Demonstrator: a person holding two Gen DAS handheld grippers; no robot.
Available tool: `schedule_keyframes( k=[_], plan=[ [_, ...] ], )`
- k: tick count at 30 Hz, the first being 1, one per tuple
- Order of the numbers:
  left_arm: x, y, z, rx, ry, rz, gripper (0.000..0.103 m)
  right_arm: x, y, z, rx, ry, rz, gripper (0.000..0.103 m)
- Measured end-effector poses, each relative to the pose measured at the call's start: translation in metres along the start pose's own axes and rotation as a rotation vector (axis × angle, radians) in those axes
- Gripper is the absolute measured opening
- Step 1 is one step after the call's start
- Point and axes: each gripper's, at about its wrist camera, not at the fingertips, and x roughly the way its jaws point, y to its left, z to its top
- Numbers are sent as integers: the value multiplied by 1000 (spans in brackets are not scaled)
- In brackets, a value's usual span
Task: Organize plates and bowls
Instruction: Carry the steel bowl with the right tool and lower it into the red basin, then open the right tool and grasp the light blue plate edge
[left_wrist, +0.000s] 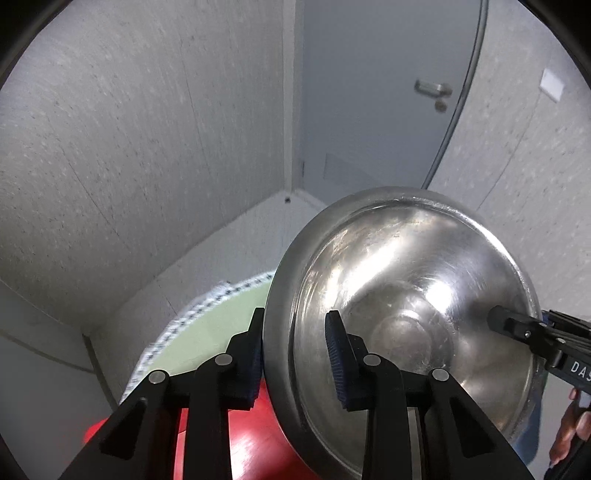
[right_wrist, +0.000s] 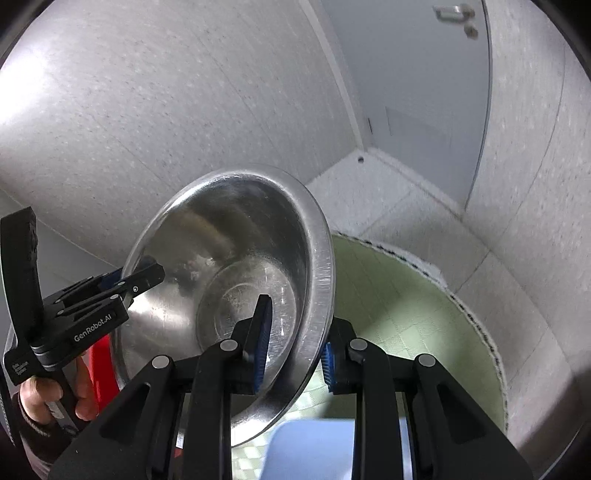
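Note:
A large steel bowl is held up in the air, tilted, by both grippers at opposite rims. My left gripper is shut on the bowl's near rim, one blue pad outside, one inside. My right gripper is shut on the bowl at the other rim, the wall between its pads. The right gripper shows in the left wrist view at the right rim. The left gripper shows in the right wrist view at the left rim.
Below lies a round table with a pale green cloth, also in the right wrist view. A red object sits under the bowl. A pale blue object is below the right gripper. Walls and a grey door stand behind.

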Motion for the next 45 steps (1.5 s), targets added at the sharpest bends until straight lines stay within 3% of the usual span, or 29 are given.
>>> schedule_keyframes(
  k=[6, 11, 16, 22, 26, 29, 36, 39, 41, 45],
  plan=[
    [-64, 52, -44, -34, -86, 57, 28, -37, 62, -15, -107, -42, 47, 24],
    [-91, 97, -92, -71, -72, 117, 28, -33, 113, -45, -168, 7, 118, 24],
    [-84, 131, -132, -118, -23, 150, 29, -8, 146, -83, -203, 88, 138, 24],
    [-48, 144, -159, -131, 44, 162, 30, 32, 149, -108, -173, 202, 140, 24],
    [-18, 143, -156, -135, 73, 150, 31, 47, 151, -114, -166, 227, 115, 25],
    [-2, 135, -133, -126, 94, 155, 32, 55, 150, -116, -160, 234, 94, 26],
    [25, 133, -116, -136, 114, 140, 48, 62, 159, -122, -172, 217, 48, 35],
    [9, 127, -113, -147, 83, 136, 64, 53, 159, -124, -168, 208, 73, 50],
    [-13, 125, -114, -148, 58, 192, 77, 49, 160, -127, -170, 207, 84, 52],
    [-43, 108, -109, -138, -24, 298, 79, 29, 157, -127, -179, 179, 87, 65]
  ],
)
